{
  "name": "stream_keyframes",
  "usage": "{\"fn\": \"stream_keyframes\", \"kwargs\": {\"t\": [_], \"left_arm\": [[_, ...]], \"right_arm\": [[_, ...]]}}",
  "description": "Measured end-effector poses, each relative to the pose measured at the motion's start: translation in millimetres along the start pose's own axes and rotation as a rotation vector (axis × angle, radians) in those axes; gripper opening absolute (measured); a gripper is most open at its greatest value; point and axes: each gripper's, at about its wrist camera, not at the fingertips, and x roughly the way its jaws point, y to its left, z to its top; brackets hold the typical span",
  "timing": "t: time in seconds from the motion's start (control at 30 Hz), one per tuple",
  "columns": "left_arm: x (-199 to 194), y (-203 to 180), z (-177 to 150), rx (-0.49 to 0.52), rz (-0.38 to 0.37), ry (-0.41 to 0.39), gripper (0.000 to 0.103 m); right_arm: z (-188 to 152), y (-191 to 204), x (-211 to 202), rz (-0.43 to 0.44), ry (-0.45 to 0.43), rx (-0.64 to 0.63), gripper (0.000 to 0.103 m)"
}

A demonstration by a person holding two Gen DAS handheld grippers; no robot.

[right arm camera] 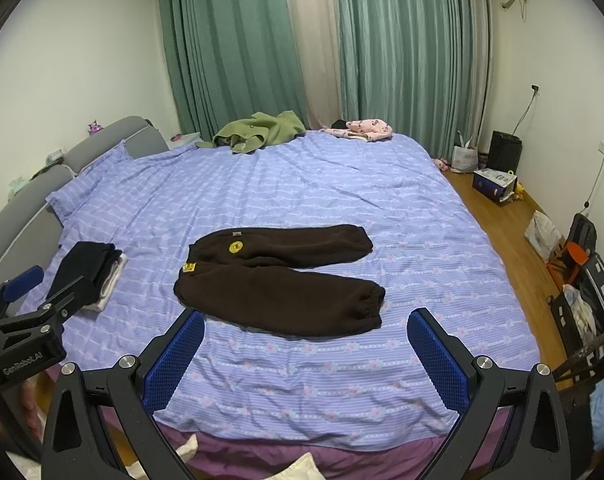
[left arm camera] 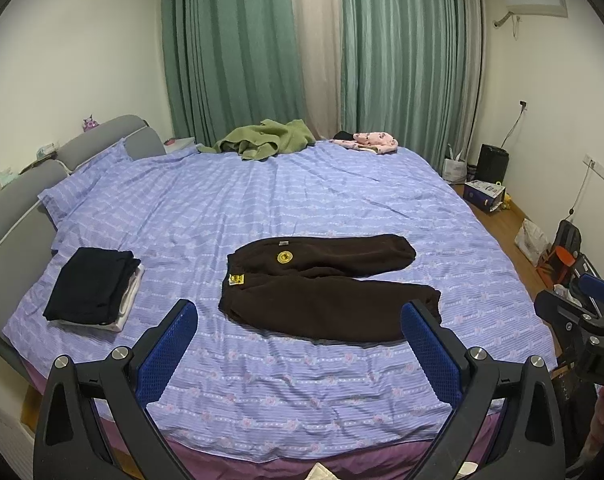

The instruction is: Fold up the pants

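Dark brown fleece pants (left arm camera: 326,284) with yellow patches lie flat on the purple striped bed sheet (left arm camera: 302,200), waistband to the left, both legs spread to the right. They show in the right wrist view too (right arm camera: 277,280). My left gripper (left arm camera: 299,316) is open and empty, held above the bed's near edge in front of the pants. My right gripper (right arm camera: 306,324) is open and empty, also short of the pants. Each gripper shows at the edge of the other's view, the right one (left arm camera: 582,312) and the left one (right arm camera: 25,304).
A folded stack of dark and white clothes (left arm camera: 93,288) sits on the bed's left side. A green garment (left arm camera: 265,140) and a pink garment (left arm camera: 366,142) lie at the far edge. Grey headboard (left arm camera: 17,208) on the left; wooden floor with boxes and bags (right arm camera: 498,188) on the right.
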Motion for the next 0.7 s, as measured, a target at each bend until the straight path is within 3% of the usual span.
{"fn": "stream_keyframes", "kwargs": {"t": [0.7], "left_arm": [[12.1, -2.7, 5.1, 0.003, 0.004, -0.010, 0.103]], "right_arm": [[5.9, -3.0, 13.9, 0.002, 0.017, 0.009, 0.103]]}}
